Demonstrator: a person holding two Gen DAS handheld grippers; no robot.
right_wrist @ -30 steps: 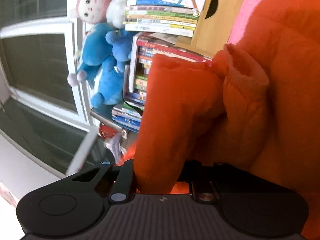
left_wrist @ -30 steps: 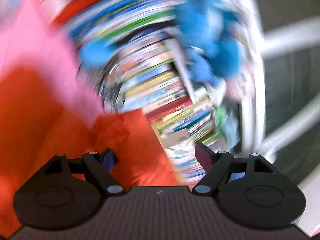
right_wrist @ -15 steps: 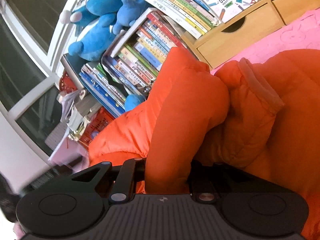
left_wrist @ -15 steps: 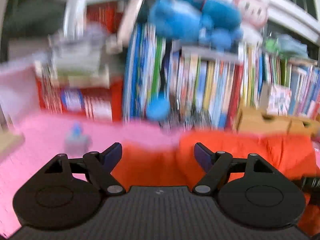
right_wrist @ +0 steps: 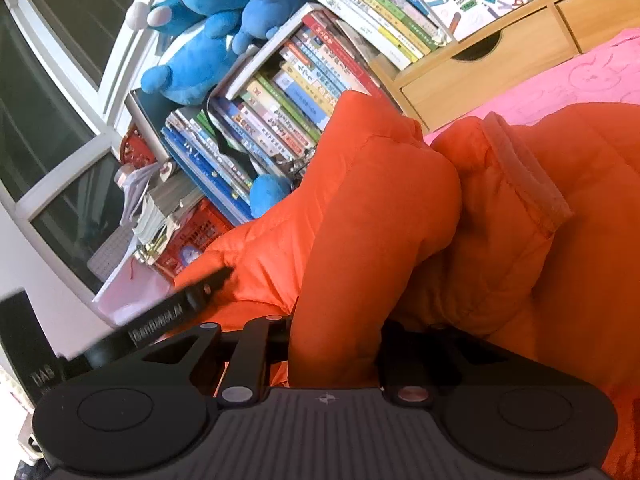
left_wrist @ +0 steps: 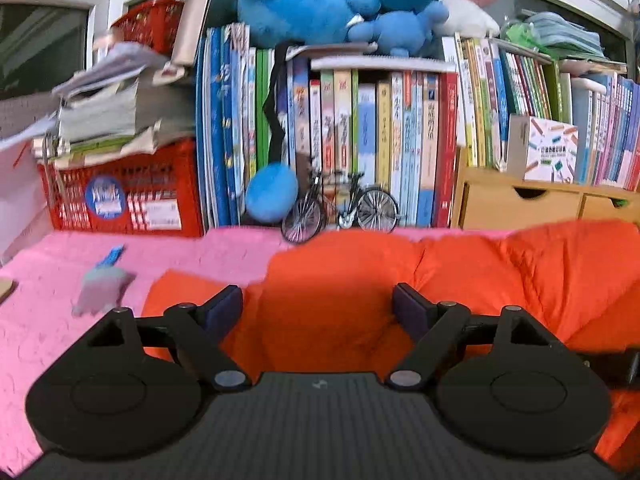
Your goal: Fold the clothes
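We see a big puffy orange jacket (left_wrist: 460, 280) lying on a pink blanket (left_wrist: 48, 320). We cannot tell if a bed or a table is under the blanket. We think we are in the middle of folding the jacket: one part is lifted up and the rest lies flat.

Our right gripper (right_wrist: 334, 356) has its fingers shut tight on a thick fold of the jacket (right_wrist: 360, 220), and the cuff of a sleeve (right_wrist: 524, 176) hangs just beside that fold. Our left gripper (left_wrist: 318, 308) has its fingers spread wide, with nothing pinched between them. They have just opened a bit more. It hovers over the flat part of the jacket, near its left edge. We think the next move is for the left fingers to go down and grab that edge, so both hands can fold the jacket over. The cloth is fat and slippery, so the grab must be deep.

Behind the blanket stands a long row of books (left_wrist: 360, 140). Blue plush toys (left_wrist: 320, 4) sit on top. A red crate (left_wrist: 120, 196) with papers is on the left, and wooden drawers (left_wrist: 540, 204) are on the right. A little toy bike (left_wrist: 340, 212) stands by the books. A small gray toy (left_wrist: 100, 292) lies on the blanket.
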